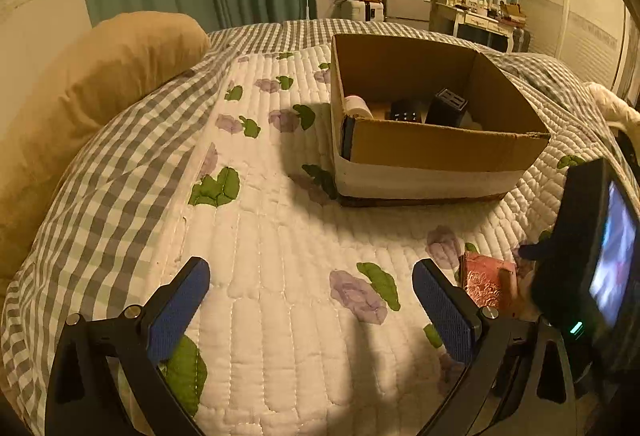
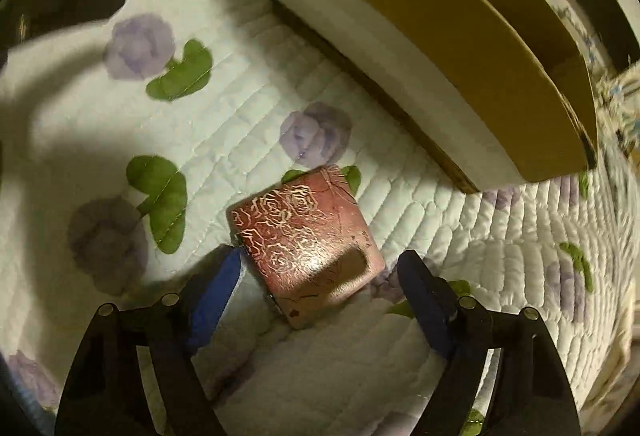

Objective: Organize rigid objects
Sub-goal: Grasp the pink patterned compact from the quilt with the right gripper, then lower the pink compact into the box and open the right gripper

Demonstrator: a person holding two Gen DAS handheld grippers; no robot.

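Straddling the small red box with gold rose pattern (image 2: pixel 306 244) on the white floral quilt (image 2: pixel 224 140), the right gripper (image 2: pixel 324 276) stands wide, one pad touching; centre before closing. Left gripper (image 1: pixel 312 300): wide, empty. Destination: brown cardboard carton (image 1: pixel 440 150) nearby.

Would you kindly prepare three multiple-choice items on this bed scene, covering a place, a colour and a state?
1. Where does the red rose-patterned box lie?
A. inside the cardboard box
B. on the quilt, between the right tool's fingers
C. on the pillow

2. What colour are the left tool's finger pads?
A. blue
B. orange
C. white

3. How is the right tool?
A. shut on the box
B. open around the box
C. out of view

Key: B, it lies on the floral quilt outside the cardboard box; A, both pads show blue; B, at least the right finger stands visibly clear of the box.
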